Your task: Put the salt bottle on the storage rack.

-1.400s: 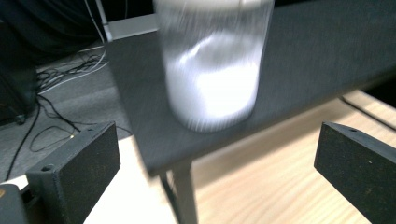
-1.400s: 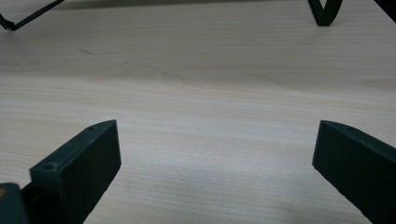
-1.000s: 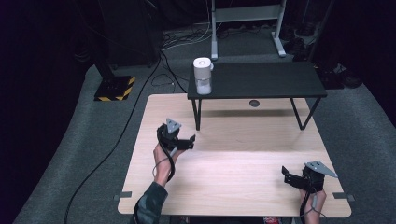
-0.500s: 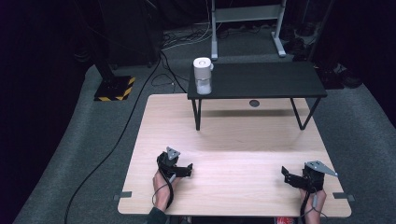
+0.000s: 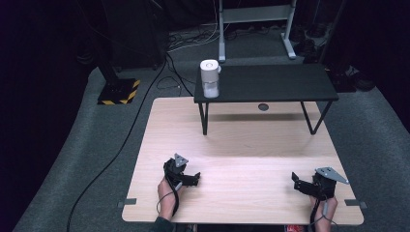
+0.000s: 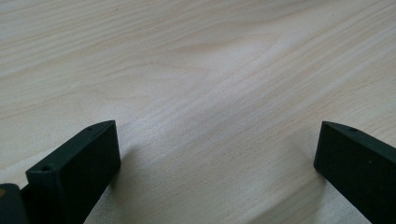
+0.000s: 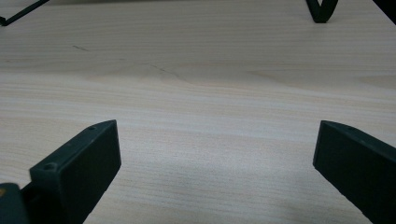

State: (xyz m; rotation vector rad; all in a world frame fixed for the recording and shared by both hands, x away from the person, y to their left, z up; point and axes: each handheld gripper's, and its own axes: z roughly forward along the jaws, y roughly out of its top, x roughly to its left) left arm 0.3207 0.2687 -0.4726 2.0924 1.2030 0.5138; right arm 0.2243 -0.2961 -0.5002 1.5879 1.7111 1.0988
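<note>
Resting low on the desk near its front edge, the left claw and right claw both sit spread and empty, likely parked; the cup stands well apart on the black bench.

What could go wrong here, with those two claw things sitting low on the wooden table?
The white container stands at the very corner of the black raised shelf; a careless reach could tip it off. The left hand-held gripper and right hand-held gripper both sit open, low over the wooden table, so their jaws might scrape it. A cable trails by the left hand and could snag.
</note>
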